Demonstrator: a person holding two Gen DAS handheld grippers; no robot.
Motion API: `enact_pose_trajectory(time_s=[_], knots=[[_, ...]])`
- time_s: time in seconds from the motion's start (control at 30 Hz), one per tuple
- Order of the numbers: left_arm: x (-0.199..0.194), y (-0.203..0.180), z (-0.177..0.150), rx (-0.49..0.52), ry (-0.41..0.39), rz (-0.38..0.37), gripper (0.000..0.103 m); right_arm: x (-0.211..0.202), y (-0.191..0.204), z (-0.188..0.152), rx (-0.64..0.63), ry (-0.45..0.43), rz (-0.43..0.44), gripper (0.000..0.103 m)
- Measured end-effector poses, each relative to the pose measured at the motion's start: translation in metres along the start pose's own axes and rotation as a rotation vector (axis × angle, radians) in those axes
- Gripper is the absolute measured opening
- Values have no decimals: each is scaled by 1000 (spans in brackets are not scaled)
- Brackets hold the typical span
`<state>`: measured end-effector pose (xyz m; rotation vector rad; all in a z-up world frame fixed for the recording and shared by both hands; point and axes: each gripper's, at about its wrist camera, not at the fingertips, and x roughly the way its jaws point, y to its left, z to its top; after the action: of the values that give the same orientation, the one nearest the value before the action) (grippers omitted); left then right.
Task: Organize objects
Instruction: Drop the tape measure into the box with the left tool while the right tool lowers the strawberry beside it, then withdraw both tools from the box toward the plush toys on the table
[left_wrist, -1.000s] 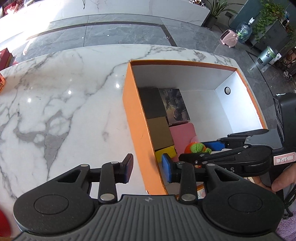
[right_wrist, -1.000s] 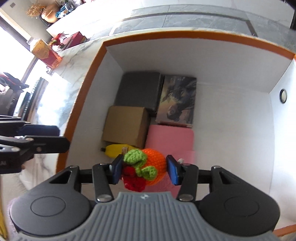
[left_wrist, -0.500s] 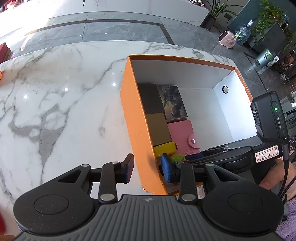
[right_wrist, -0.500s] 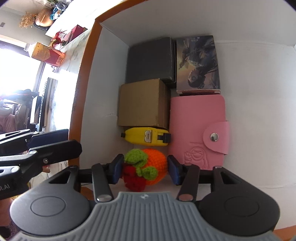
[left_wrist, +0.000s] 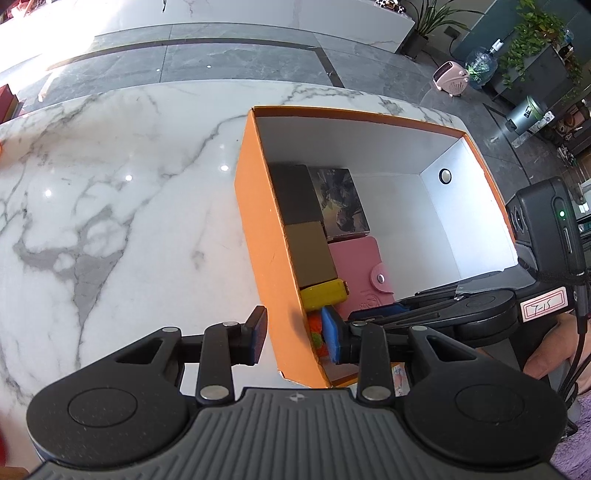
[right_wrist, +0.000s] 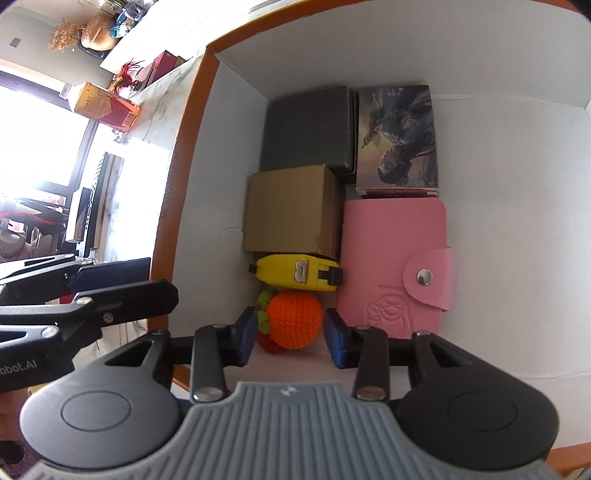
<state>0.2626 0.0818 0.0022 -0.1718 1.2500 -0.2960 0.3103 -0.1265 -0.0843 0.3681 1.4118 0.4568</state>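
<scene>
Orange toy (right_wrist: 293, 321) lower, loose in just-narrowed right claw (right_wrist: 290, 338); left claw (left_wrist: 294, 338) agape astride box (left_wrist: 258, 240)

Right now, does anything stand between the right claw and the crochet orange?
Nothing visible does. The crochet orange sits in the orange box between the jaws of the right claw, which have just been closing; the tape measure lies beyond.

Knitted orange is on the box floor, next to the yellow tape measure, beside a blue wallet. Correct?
Not quite: the wallet is pink, not blue, as the right wrist view shows. The rest holds: the knitted orange is on the box floor, next to the yellow tape measure.
</scene>
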Motion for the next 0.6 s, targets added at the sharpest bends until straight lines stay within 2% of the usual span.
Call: enact_pose_trajectory(time_s=[0.07, 0.2, 0.37, 0.6], knots=[[-2, -2, -1, 4, -11, 1, 38, 4, 0, -2, 1, 11, -2, 35], [-13, -7, -5, 26, -63, 12, 38, -4, 4, -9, -14, -28, 2, 36], [-33, -18, -15, 45, -144, 17, 38, -32, 18, -25, -65, -148, -13, 38], [-67, -45, -42, 107, -275, 17, 40, -78, 44, -65, -217, -356, -37, 43]])
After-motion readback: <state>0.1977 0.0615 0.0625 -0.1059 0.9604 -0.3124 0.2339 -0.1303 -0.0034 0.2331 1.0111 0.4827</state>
